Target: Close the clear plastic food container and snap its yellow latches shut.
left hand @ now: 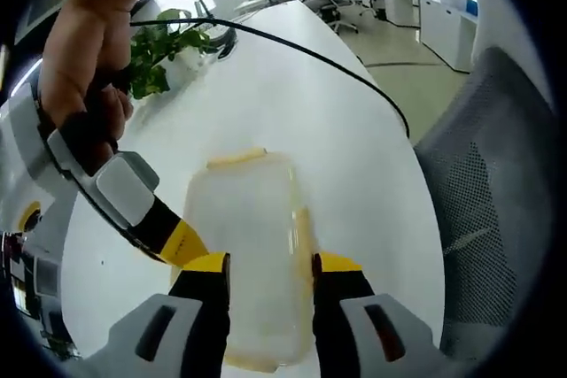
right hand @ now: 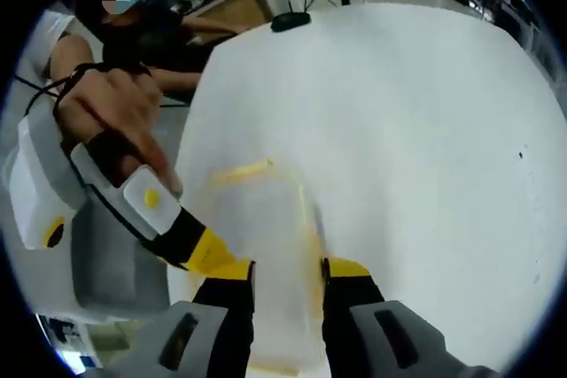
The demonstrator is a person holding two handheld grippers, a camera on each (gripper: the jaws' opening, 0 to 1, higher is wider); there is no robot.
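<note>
The clear food container (left hand: 251, 245) on the white desk (left hand: 292, 104) was straddled by both tools: left tool (left hand: 270, 265) and right tool (right hand: 288, 272), jaws spread; yellow latch (left hand: 236, 158) at 12 o'clock.

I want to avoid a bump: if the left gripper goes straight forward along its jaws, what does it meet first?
Probably the clear container itself: it already lies between the left gripper's open jaws on the white table. Depth is unclear.

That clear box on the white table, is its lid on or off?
On, it seems: the clear container looks covered, with yellow latches at its edges. Whether they are snapped shut, cannot tell. A claw straddles it.
</note>
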